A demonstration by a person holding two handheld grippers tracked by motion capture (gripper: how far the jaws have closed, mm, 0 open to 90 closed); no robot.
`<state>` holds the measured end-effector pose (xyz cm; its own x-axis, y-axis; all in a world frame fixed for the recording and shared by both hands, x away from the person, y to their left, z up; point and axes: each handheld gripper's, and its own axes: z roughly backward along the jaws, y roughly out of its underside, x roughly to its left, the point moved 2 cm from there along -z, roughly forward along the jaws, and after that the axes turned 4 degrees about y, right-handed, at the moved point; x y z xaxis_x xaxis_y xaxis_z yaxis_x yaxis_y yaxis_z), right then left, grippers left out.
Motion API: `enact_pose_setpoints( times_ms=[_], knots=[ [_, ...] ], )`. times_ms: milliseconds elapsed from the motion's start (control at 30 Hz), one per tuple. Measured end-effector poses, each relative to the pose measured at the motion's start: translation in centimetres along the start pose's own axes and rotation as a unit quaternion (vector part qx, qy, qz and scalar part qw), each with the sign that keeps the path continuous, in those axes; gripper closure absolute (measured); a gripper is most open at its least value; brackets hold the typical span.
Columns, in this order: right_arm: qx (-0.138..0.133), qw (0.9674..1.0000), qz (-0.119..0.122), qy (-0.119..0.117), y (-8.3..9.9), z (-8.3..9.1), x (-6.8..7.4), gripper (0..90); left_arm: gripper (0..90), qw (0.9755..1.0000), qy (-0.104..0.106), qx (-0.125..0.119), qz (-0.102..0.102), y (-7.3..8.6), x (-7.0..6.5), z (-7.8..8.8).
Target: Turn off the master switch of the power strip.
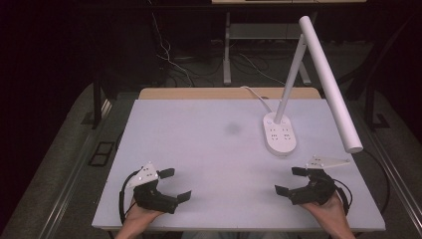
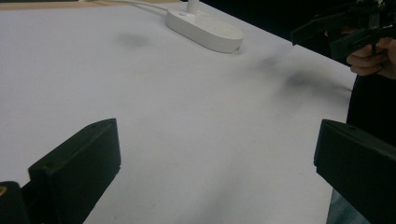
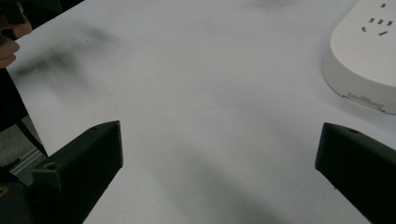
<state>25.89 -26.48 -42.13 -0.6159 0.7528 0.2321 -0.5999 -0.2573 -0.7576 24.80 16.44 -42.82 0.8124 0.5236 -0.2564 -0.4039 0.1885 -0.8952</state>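
Observation:
A white desk lamp (image 1: 318, 74) stands on an oval base (image 1: 279, 134) with socket holes, at the right back of the white table (image 1: 209, 149). My left gripper (image 1: 175, 184) rests near the front left edge, open, nothing between its jaws. My right gripper (image 1: 291, 180) sits near the front right, open and empty, just in front of the lamp base (image 3: 369, 51). In the left gripper view the lamp base (image 2: 205, 29) lies far ahead, and the right gripper (image 2: 345, 28) shows at the upper right.
The lamp's long white head (image 1: 331, 84) slants over the right side of the table. Its white cord (image 1: 256, 94) runs off the back edge. Beyond the table are dark floor, cables and a desk leg (image 1: 227, 50).

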Motion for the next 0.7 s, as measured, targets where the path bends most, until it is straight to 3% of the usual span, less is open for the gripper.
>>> enact_pose_setpoints(
  times_ms=[700],
  knots=[
    [0.011,0.9999,0.012,0.0,-2.8,-0.2,-0.4,0.3,0.0,1.0,0.0,0.003,0.0,0.0,0.0,0.0]
  ],
)
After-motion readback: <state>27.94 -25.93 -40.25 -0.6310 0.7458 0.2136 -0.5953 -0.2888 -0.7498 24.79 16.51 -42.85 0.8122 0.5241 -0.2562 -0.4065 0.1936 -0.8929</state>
